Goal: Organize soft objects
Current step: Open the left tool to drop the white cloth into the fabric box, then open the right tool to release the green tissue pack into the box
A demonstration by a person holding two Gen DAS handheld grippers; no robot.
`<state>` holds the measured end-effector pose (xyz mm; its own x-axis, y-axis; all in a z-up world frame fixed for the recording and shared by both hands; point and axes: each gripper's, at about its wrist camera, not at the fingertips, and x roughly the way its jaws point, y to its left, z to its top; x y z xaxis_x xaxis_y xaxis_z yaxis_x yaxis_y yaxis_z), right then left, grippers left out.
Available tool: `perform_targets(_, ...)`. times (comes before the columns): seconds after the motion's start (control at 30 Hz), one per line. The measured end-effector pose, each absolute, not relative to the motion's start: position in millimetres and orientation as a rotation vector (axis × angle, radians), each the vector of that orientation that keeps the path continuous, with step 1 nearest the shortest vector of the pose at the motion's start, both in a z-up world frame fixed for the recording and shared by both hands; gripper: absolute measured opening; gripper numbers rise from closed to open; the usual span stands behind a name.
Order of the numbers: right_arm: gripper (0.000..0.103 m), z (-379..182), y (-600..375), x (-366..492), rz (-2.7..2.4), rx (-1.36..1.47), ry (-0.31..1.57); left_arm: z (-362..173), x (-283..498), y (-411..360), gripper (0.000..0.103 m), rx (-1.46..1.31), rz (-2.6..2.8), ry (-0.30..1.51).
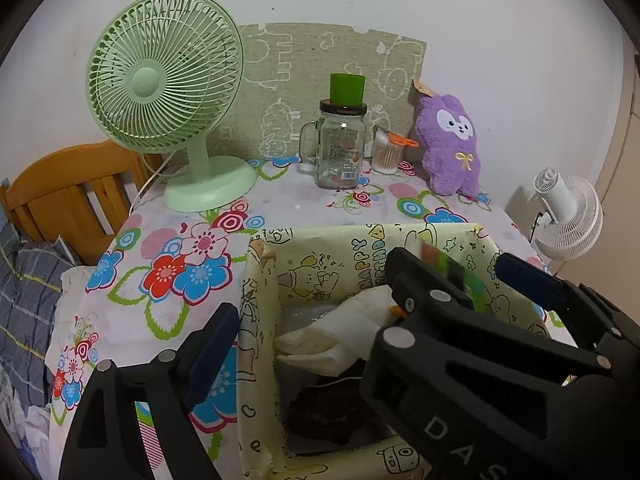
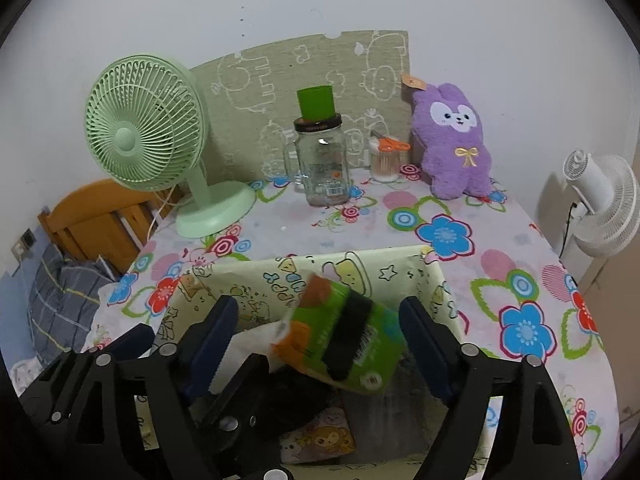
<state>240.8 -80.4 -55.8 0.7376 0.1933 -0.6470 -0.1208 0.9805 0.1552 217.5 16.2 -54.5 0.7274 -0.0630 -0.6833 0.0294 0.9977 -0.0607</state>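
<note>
A yellow cartoon-print fabric box [image 1: 260,280] [image 2: 436,280] stands at the table's near edge. Inside lie a white soft item [image 1: 340,332] and a dark one [image 1: 332,408]. A green and orange packet [image 2: 344,340] is blurred between my right gripper's [image 2: 320,336] open fingers, over the box, touching neither pad. My left gripper [image 1: 360,308] is open around the box's left side; the right gripper crosses its view. A purple plush [image 1: 450,144] [image 2: 456,144] leans at the back right.
A green fan [image 1: 168,92] [image 2: 140,140], a glass jar [image 1: 340,148] [image 2: 322,164] with a green cup on top, and a cotton-swab cup [image 1: 386,154] stand at the back. A white fan [image 2: 604,204] is right, a wooden headboard [image 1: 68,192] left.
</note>
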Motion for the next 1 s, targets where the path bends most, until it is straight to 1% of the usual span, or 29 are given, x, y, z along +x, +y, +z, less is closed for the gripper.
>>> perform_targets(0.3, 0.094, -50, -88, 233, 0.138, 0.097, 0.716, -48, 212, 10, 0.093, -0.040, -0.080, 0.742)
perform_targets(0.57, 0.095, -34, -95, 219, 0.109, 0.077, 0.676, -34, 199, 1, 0.097, -0.022, -0.076, 0.704)
perform_targets(1.0, 0.095, -7, -106, 187, 0.099, 0.063, 0.618, -10, 169, -9, 0.098, -0.003, -0.064, 0.645)
